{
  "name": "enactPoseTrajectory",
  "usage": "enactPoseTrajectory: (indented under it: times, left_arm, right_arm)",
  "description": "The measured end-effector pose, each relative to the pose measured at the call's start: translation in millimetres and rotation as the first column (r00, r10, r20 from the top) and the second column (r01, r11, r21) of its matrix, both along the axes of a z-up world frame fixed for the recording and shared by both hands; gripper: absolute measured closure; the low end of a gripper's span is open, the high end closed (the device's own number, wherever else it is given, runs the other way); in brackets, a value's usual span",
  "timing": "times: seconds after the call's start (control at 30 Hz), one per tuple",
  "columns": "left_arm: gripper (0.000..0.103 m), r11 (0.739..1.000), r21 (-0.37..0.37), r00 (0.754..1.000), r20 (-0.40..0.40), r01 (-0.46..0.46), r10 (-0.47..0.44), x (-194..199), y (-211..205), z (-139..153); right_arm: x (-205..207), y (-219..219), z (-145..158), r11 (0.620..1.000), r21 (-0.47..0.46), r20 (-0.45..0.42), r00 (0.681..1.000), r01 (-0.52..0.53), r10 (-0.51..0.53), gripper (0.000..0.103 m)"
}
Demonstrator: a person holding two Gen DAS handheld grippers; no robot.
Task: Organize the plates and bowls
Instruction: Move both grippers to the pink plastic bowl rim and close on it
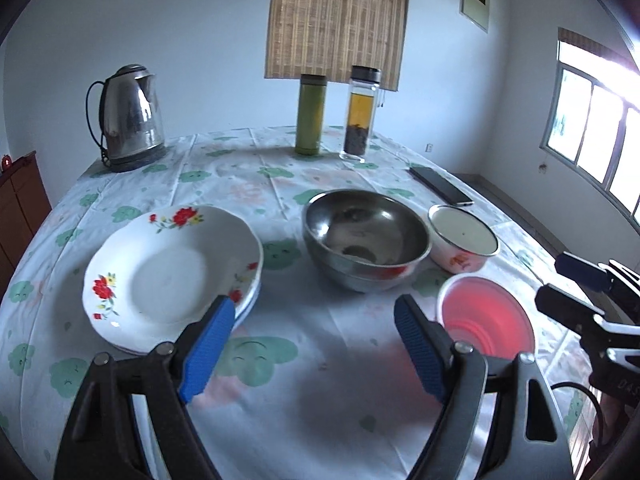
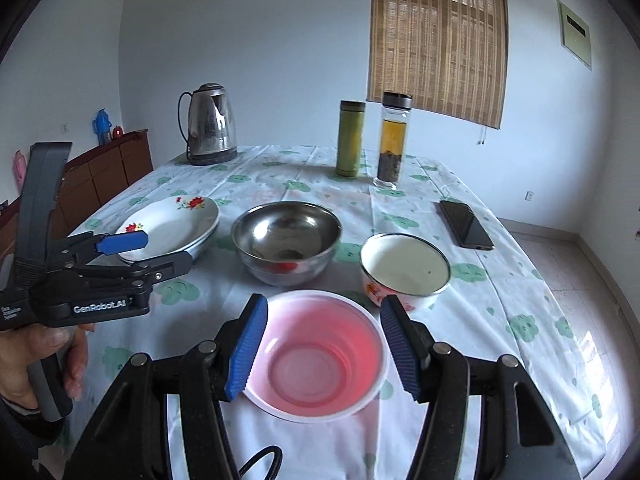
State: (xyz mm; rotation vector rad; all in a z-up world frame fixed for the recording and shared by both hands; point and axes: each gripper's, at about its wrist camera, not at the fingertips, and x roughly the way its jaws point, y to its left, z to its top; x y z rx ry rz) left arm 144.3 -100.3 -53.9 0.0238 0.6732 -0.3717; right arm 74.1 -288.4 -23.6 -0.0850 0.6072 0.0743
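Note:
White flowered plates (image 1: 168, 276) (image 2: 172, 226) are stacked at the left of the table. A steel bowl (image 1: 366, 240) (image 2: 286, 242) stands in the middle, a white enamel bowl (image 1: 464, 238) (image 2: 404, 268) to its right, and a pink plastic bowl (image 1: 486, 316) (image 2: 316, 352) nearer me. My left gripper (image 1: 314, 316) (image 2: 160, 250) is open and empty above the cloth, between the plates and the pink bowl. My right gripper (image 2: 324, 320) (image 1: 568, 280) is open and empty, its fingers either side of the pink bowl, just above it.
A steel kettle (image 1: 128, 118) (image 2: 210, 126), a green flask (image 1: 311, 114) (image 2: 352, 142) and a glass tea bottle (image 1: 360, 114) (image 2: 394, 140) stand at the table's far edge. A black phone (image 1: 440, 186) (image 2: 466, 224) lies at the right. A wooden cabinet (image 2: 100, 176) stands left.

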Motion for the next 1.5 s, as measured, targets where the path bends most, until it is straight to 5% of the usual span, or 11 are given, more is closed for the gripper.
enactPoseTrajectory:
  times: [0.43, 0.67, 1.2, 1.33, 1.5]
  left_arm:
    - [0.02, 0.99, 0.016, 0.988, -0.068, 0.138, -0.136, -19, -61, -17]
    - [0.023, 0.988, 0.016, 0.984, -0.09, 0.154, -0.152, -19, -72, -27]
    - [0.063, 0.985, -0.009, 0.978, -0.124, 0.171, -0.17, -14, -84, -35]
    - [0.084, 0.983, -0.023, 0.973, -0.139, 0.183, -0.184, -13, -86, -37]
    - [0.086, 0.983, -0.046, 0.973, -0.143, 0.175, -0.18, -12, -84, -37]
  right_arm:
    - [2, -49, -33, 0.997, 0.048, -0.072, 0.996, 0.062, -0.058, 0.043]
    - [5, -55, -45, 0.995, 0.089, -0.099, 0.994, 0.052, -0.043, 0.055]
    - [6, -53, -51, 0.992, 0.128, -0.105, 0.995, 0.014, -0.001, 0.077]
    - [5, -53, -51, 0.991, 0.13, -0.096, 0.995, 0.009, 0.004, 0.088]
    - [4, -52, -50, 0.992, 0.125, -0.087, 0.996, 0.012, -0.001, 0.089]
